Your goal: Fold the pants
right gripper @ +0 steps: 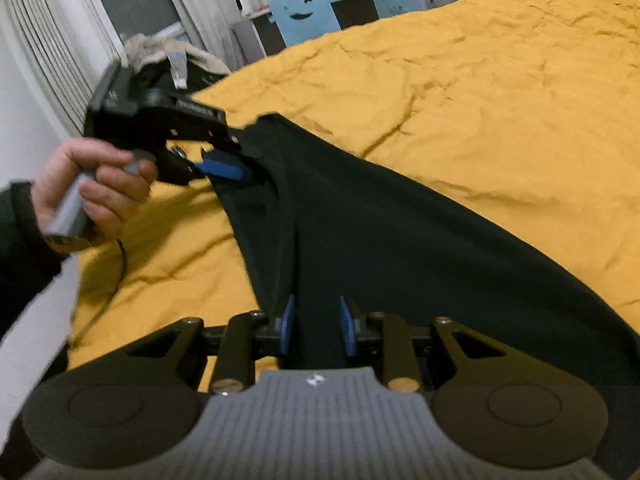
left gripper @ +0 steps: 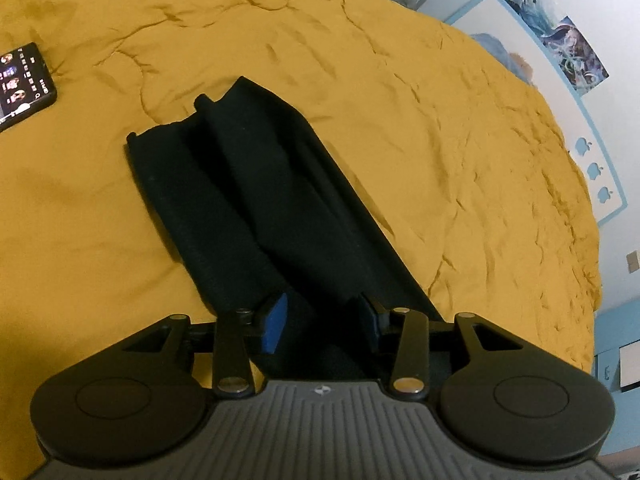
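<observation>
Nearest our lenses, both the right gripper (right gripper: 316, 326) and left gripper (left gripper: 324, 320) are pinching one end of the black pants (left gripper: 256, 184), lifting it so the legs trail toward frame centre across the yellow bedspread (left gripper: 440, 140), apparently for folding over.

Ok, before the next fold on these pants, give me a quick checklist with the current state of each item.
1. Left gripper gripping pants: ok in the right wrist view, fabric lifted at its fingertips.
2. Right gripper gripping pants: cannot tell; fabric lies between the pads, but a gap shows.
3. Legs stacked together: ok, though edges are slightly offset.
4. Far end resting on the yellow bedspread: ok.
5. Phone clear of the pants: ok, apart at the left edge.
</observation>
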`<move>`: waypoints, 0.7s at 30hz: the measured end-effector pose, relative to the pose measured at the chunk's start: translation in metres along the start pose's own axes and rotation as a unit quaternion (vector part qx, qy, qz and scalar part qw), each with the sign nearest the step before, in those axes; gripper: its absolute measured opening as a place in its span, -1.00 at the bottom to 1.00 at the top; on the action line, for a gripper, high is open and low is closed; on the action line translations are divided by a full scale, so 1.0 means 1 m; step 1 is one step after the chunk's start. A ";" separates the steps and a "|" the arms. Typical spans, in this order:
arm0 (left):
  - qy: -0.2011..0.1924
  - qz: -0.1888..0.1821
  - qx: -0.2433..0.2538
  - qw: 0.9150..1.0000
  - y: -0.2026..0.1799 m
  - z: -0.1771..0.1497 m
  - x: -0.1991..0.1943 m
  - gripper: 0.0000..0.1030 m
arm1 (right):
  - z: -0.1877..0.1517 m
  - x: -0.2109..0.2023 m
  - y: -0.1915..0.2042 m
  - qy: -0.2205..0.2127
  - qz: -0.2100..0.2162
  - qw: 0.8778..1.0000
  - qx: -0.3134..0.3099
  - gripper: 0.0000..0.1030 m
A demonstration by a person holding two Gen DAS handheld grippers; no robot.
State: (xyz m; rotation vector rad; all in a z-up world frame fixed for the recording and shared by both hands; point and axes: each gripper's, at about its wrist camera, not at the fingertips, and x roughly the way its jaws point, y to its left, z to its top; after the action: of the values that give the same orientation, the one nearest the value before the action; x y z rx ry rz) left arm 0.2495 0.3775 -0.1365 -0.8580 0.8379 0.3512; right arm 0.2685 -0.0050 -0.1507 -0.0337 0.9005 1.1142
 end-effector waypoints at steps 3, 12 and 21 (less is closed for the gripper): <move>-0.002 -0.005 -0.010 1.000 0.005 0.000 0.000 -0.06 | -0.006 0.009 0.018 0.023 0.001 0.999 -0.046 -0.57; -0.024 -0.031 -0.087 0.995 0.035 0.018 0.001 -0.04 | -0.025 0.014 0.049 0.036 0.006 0.992 -0.118 -0.38; -0.114 -0.043 -0.124 0.985 0.050 0.039 -0.013 -0.98 | -0.035 0.013 0.050 0.038 -0.006 0.992 -0.117 -0.37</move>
State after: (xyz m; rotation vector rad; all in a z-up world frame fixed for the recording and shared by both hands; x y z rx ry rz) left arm 0.2320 0.4392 -0.1385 -1.0586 0.5496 0.4751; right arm 0.2105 0.0132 -0.1620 -0.2763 0.8313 1.2096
